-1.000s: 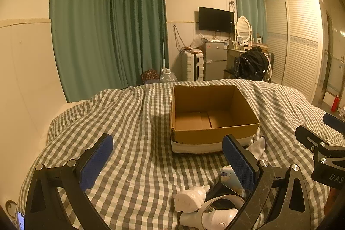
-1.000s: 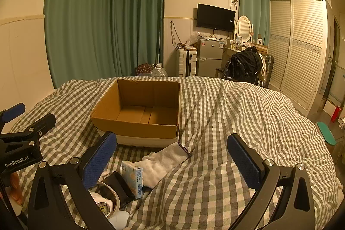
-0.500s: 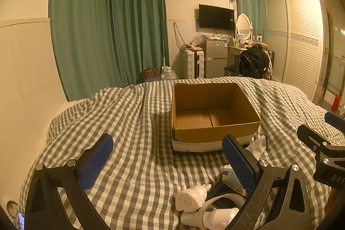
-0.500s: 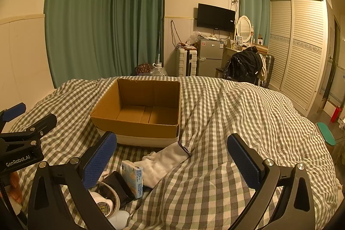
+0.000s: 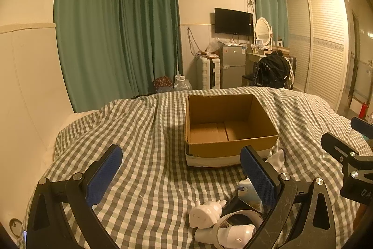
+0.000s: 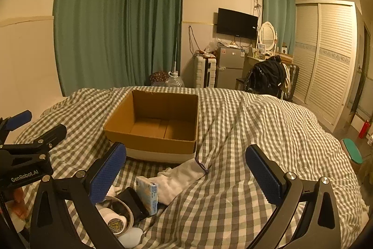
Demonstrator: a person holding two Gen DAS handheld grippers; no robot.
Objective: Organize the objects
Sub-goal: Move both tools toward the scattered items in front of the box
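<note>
An open, empty cardboard box point(image 5: 229, 127) point(image 6: 160, 123) sits on the checked bed cover. In front of it lies a small heap: a white animal-shaped toy point(image 5: 205, 214), a white bottle point(image 5: 233, 233), a roll of clear tape point(image 6: 121, 214), a black object point(image 6: 134, 201), a pale blue tissue pack point(image 6: 146, 194) and a white sock point(image 6: 179, 179). My left gripper point(image 5: 180, 175) is open and empty, above the cover left of the heap. My right gripper point(image 6: 186, 175) is open and empty, above the heap's right side.
The checked bed cover point(image 6: 256, 132) spreads wide to the right and left of the box. Green curtains point(image 5: 116, 39), a small fridge point(image 5: 232, 65), a chair with a black bag point(image 6: 268, 76) and a louvred wardrobe point(image 6: 326, 62) stand beyond the bed.
The left wrist view has tilted slightly, so the box and heap sit a little higher. The right gripper is nearly still. Both stay open.
</note>
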